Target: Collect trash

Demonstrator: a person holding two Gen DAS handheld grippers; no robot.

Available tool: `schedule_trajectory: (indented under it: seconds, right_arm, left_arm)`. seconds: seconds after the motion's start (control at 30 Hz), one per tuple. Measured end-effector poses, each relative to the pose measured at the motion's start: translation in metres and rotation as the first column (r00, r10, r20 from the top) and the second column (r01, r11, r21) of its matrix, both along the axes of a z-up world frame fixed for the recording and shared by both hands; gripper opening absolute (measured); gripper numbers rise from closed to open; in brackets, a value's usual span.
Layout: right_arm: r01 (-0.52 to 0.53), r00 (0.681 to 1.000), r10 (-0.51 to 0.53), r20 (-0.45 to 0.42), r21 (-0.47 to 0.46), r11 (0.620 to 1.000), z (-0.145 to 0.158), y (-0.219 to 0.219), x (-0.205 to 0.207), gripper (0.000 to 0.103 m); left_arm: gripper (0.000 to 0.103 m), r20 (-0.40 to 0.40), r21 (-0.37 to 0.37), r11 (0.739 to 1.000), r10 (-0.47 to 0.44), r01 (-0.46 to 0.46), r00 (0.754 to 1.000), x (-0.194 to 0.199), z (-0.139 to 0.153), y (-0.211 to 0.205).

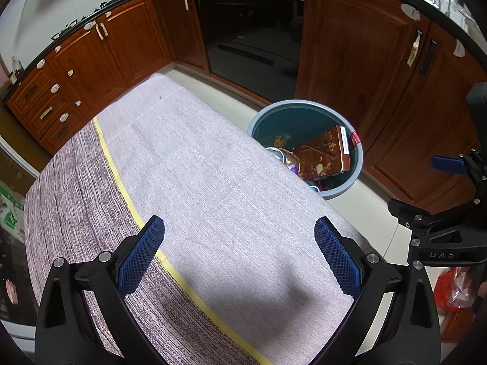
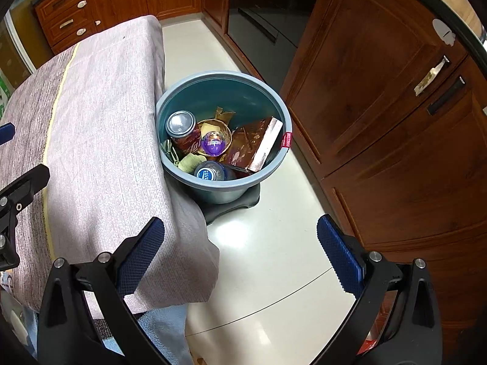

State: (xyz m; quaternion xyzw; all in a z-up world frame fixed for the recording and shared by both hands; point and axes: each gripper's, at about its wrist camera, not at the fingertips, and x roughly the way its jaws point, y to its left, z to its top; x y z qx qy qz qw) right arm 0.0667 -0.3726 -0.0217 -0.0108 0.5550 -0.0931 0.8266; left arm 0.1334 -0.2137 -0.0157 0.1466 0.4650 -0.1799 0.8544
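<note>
The bin (image 2: 223, 133) stood on the floor (image 2: 268, 243), right beside the desk (image 2: 100, 140). Inside the bin lay a can (image 2: 182, 129), a purple egg (image 2: 214, 143), a bottle (image 2: 211, 172) and a brown box (image 2: 255, 143). The left hand-held gripper (image 1: 239, 255) hung over the desk, spread wide, holding nothing. The right hand-held gripper (image 2: 240, 255) was near the bin, also spread and empty.
</note>
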Motion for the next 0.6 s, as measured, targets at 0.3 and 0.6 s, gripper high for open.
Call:
schedule_trajectory:
  seconds: [0.3,0.6]
  right_arm:
    - [-0.006,1.000,0.006,-0.002,-0.014,1.000,0.0012,0.0018,0.0019,0.096]
    - [-0.009,1.000,0.009,0.001,-0.025,1.000,0.0032,0.0024,0.0033,0.096]
  left_arm:
    - [0.099,-0.010,-0.003,1.000,-0.004,0.003,1.000,-0.0003,0.0001,0.0011]
    - [0.099,-0.025,-0.003,1.000,0.000,0.000,1.000,0.0006,0.0009,0.0047]
